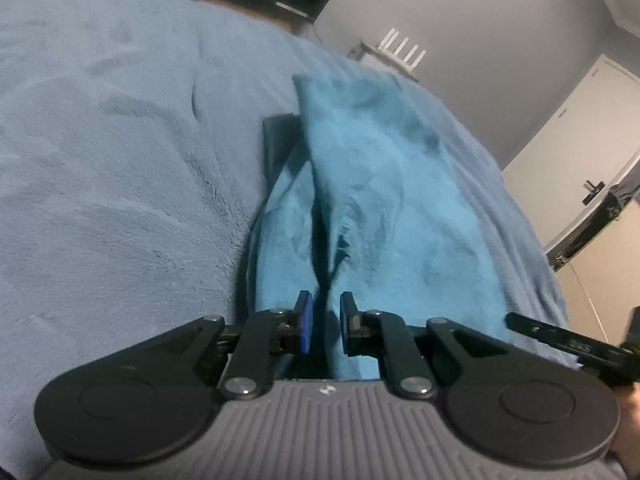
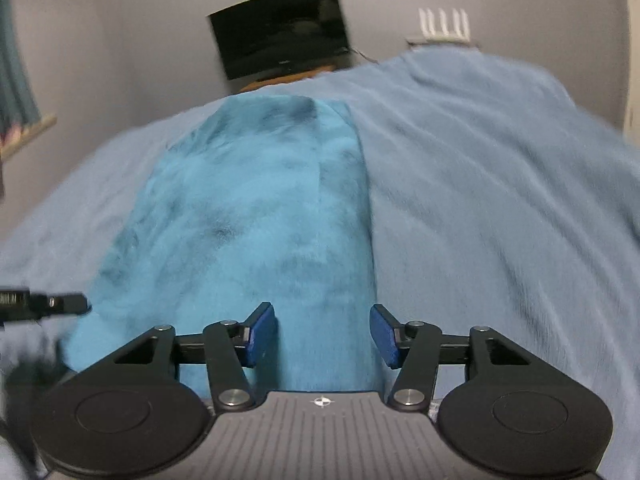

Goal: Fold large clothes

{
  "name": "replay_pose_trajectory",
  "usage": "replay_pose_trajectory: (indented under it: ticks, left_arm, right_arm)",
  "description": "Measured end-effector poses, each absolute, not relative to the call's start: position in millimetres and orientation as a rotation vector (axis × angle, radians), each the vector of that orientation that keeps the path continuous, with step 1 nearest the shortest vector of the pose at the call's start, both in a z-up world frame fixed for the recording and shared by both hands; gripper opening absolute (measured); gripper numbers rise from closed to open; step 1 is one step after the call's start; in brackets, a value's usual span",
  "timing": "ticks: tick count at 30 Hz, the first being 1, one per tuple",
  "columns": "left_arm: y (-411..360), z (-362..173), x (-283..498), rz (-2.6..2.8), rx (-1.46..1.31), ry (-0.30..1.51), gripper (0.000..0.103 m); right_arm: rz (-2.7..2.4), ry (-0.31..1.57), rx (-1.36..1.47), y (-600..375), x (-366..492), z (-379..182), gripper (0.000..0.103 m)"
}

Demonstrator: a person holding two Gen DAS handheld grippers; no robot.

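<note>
A teal fleece garment lies lengthwise on a bed under a light blue blanket. My left gripper has its jaws close together, and a raised fold of the garment's near edge runs between them, tented up toward the pads. In the right wrist view the garment stretches away as a long flat strip. My right gripper hovers open over its near end, pads wide apart and nothing pinched. Each gripper shows in the other's view: the right gripper at the lower right, the left gripper at the left edge.
A dark flat object sticks out from under the garment's left side. Beyond the bed are a black TV, a white router with antennas, and a white door. The blanket spreads wide on both sides.
</note>
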State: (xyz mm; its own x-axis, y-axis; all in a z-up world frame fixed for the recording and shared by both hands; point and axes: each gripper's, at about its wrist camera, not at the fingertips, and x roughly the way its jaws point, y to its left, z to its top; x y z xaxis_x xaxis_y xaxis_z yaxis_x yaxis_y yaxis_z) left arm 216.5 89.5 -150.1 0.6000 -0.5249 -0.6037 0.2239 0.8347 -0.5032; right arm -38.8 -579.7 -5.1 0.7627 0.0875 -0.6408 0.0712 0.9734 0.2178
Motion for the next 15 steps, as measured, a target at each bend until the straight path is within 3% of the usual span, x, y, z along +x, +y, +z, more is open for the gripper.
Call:
replay_pose_trajectory:
  ticks: [1,3,5,9,12,14,15]
  left_arm:
    - [92.5,-147.9,211.0,-0.443,-0.409,0.814,0.022]
    - [97.2,-143.4,195.9,-0.425,-0.424,0.806,0.034]
    - [95.7,-140.2,189.3,-0.417,-0.407,0.810,0.036]
    - [83.2,-133.1,184.8,-0.404,-0.343,0.801,0.036]
    - [79.7,-130.3,179.9,-0.405,-0.333,0.797,0.036]
    - [78.4,-128.9,176.9,-0.407,-0.325,0.795,0.036]
    - [77.6,-128.7,175.9,-0.409,-0.321,0.794,0.036]
  right_arm:
    - [0.003,0.719,0.293,-587.1,-38.9,-7.8,0.069]
    - [0.004,0.743,0.426,-602.2,-44.2,-22.8,0.072]
    - [0.030,0.780,0.547,-611.0,-40.9,-37.5,0.076]
    - [0.031,0.778,0.534,-603.5,-48.5,-41.4,0.083]
    - [0.037,0.774,0.517,-597.5,-46.2,-44.3,0.081]
    - [0.050,0.760,0.518,-595.1,-49.6,-42.1,0.073]
    - [0.061,0.751,0.517,-593.5,-49.8,-41.2,0.063]
